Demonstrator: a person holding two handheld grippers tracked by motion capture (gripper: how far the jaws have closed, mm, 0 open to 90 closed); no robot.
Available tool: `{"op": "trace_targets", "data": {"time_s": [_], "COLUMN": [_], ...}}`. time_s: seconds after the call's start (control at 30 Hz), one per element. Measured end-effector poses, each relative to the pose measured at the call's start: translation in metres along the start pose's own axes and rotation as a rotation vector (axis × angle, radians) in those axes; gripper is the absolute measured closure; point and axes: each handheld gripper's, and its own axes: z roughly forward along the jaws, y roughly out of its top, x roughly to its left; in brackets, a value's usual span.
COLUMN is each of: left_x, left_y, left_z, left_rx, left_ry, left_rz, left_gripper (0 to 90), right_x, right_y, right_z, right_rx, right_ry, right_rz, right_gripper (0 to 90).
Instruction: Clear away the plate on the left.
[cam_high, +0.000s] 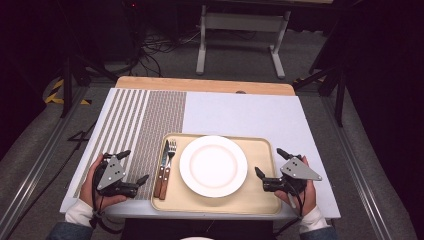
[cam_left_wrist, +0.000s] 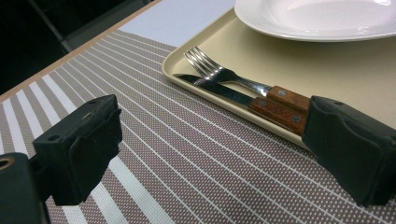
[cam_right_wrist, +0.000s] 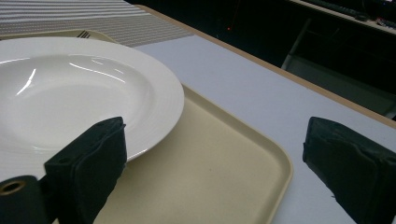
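Note:
A beige tray (cam_high: 257, 147) lies at the table's near edge with a white plate (cam_high: 213, 165) in its middle. A fork (cam_high: 171, 159) and a wooden-handled knife (cam_high: 163, 167) rest side by side along the tray's left rim. My left gripper (cam_high: 136, 165) stands open over the striped placemat (cam_high: 145, 122), just left of the tray. Its own view has the knife (cam_left_wrist: 233, 95) and fork (cam_left_wrist: 219, 73) ahead of the right jaw. My right gripper (cam_high: 268, 161) is open at the tray's right rim. The plate (cam_right_wrist: 70, 88) is beyond its left jaw, the tray's corner (cam_right_wrist: 261, 158) between the jaws.
The brown and white striped placemat (cam_left_wrist: 163, 154) covers the left of the white table top (cam_high: 240, 112). A wooden strip (cam_high: 200, 84) runs along the far edge. Beyond stand a white table frame (cam_high: 242, 30) and floor cables (cam_high: 155, 50).

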Motion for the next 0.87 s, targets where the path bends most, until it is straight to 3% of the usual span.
{"op": "trace_targets", "data": {"time_s": [0.87], "left_x": [0.0041], "left_y": [-0.0001], "left_z": [0.0059], "left_rx": [0.018], "left_ry": [-0.012], "left_rz": [-0.005], "left_gripper": [5.3], "right_x": [-0.0048], "right_y": [-0.0016], "right_z": [-0.0012], "right_rx": [0.003], "right_ry": [-0.023], "right_rz": [0.018], "right_gripper": [6.3]}}
